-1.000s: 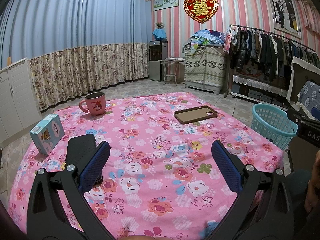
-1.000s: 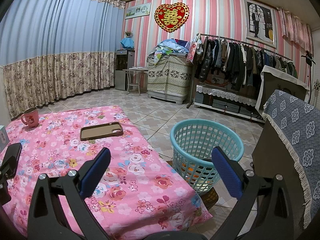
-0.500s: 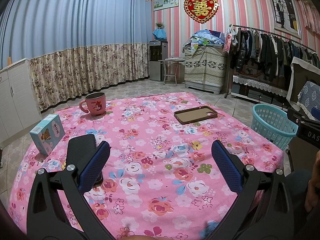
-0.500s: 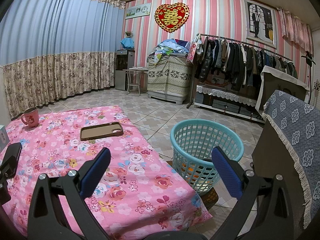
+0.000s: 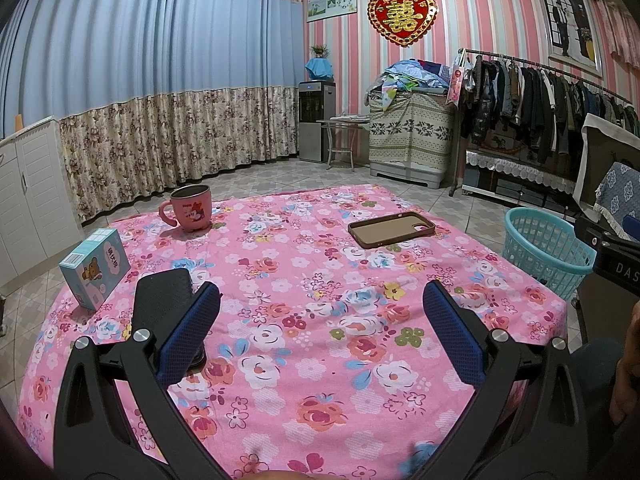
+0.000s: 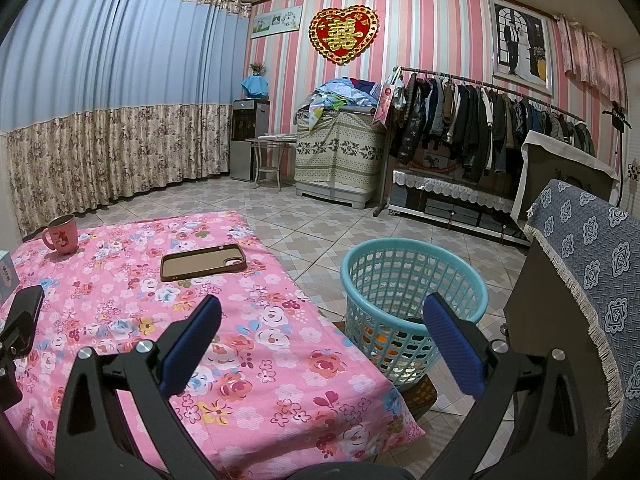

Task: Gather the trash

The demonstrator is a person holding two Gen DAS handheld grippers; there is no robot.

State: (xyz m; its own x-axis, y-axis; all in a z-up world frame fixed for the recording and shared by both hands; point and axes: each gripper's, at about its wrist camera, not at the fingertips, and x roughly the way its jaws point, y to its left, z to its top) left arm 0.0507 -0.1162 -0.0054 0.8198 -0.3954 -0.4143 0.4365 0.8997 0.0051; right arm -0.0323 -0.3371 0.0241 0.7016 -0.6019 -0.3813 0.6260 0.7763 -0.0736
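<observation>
Left wrist view looks across a table [image 5: 320,400] under a pink flowered cloth, with the left gripper [image 5: 320,328] hanging over its near part, its blue-padded jaws spread wide and nothing between them. Just beyond the left finger lies a dark flat phone [image 5: 162,300], partly hidden by that finger. A light blue box with a bear picture [image 5: 96,268] stands near the left edge, and a pink mug [image 5: 190,208] sits farther back on the same side. A brown phone case [image 5: 392,229] lies flat toward the far right of the cloth, well apart from the mug.

Right wrist view shows the right gripper [image 6: 322,334] also gaping wide and empty, held over the table's right corner and the tiled floor. A teal basket [image 6: 414,276] stands on the floor just beside that corner, partly behind the right finger. Through its mesh some orange and pale bits of trash [image 6: 390,344] show at the bottom, though what they are I cannot tell
</observation>
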